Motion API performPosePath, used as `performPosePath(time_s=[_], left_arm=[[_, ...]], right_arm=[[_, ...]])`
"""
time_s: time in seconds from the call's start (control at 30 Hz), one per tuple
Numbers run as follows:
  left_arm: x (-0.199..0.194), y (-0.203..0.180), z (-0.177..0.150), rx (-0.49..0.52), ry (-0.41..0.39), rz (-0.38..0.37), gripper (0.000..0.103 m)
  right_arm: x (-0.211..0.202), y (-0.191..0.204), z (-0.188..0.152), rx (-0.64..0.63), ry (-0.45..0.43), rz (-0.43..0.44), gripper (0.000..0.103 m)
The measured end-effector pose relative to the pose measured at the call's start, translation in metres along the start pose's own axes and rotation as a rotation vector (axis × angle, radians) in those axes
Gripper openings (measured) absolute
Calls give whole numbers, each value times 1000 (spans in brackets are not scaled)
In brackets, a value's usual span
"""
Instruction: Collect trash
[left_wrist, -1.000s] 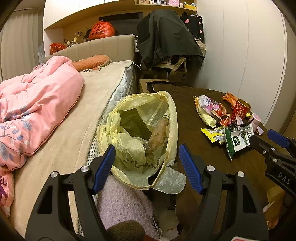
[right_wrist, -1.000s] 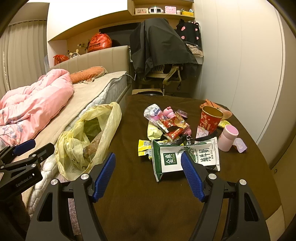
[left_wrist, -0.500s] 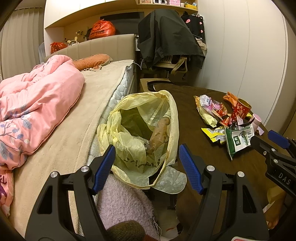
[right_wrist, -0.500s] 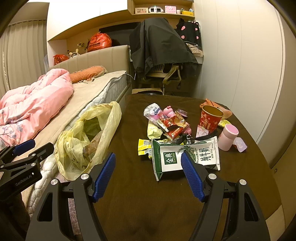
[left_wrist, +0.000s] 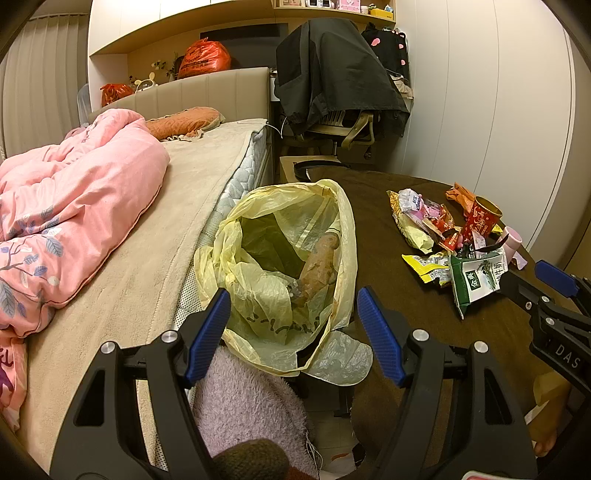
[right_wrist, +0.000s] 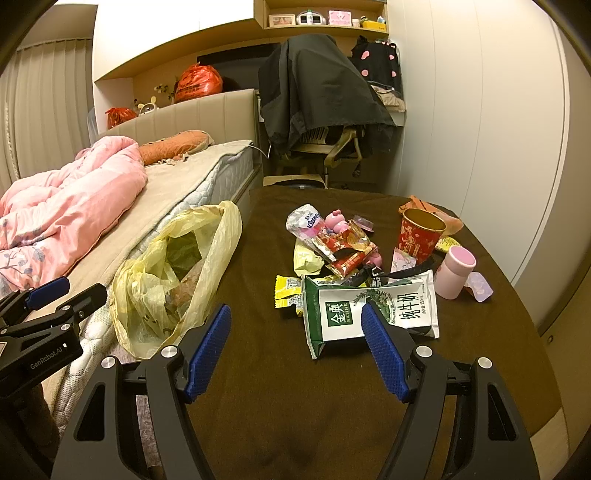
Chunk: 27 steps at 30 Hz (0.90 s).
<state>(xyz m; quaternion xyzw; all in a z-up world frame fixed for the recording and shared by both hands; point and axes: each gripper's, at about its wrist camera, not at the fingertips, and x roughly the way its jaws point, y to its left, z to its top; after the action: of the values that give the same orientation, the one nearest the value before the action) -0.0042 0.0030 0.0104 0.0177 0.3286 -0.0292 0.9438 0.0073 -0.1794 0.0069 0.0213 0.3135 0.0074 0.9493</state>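
Trash (right_wrist: 340, 251) heaped on a brown table (right_wrist: 295, 406), with a yellow bag (left_wrist: 288, 258) hanging at the table's left edge, beside the bed (left_wrist: 129, 277).

From left: the left gripper (left_wrist: 291, 325) hovers before the bag's mouth, fingers spread and empty; the right gripper (right_wrist: 295, 343) hovers above the table, likewise spread, its right finger (right_wrist: 384, 354) overlapping a green-and-white milk pouch (right_wrist: 369, 306); a red cup (right_wrist: 419, 234) and a pink cup (right_wrist: 454, 271) stand beyond.

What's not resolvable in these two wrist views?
- Yellow bag, left wrist view: its lower contents are hidden by crumpled plastic; only a brownish lump shows.
- Milk pouch, right wrist view: the right tool finger covers its near edge.
- Wrapper pile: the items overlap, so no count is possible.
- Shelf items: too small to identify.
- Floor beside the table, left wrist view: blocked by the left tool.
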Motion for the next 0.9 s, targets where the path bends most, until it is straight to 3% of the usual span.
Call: performPosePath(time_s=[0.73, 0.9], left_arm=[[12, -8, -1, 4, 32, 6, 68], [25, -22, 2, 17, 31, -45, 68]], right_arm=[[6, -17, -5, 20, 7, -5, 69], [13, -41, -6, 45, 2, -38, 69]])
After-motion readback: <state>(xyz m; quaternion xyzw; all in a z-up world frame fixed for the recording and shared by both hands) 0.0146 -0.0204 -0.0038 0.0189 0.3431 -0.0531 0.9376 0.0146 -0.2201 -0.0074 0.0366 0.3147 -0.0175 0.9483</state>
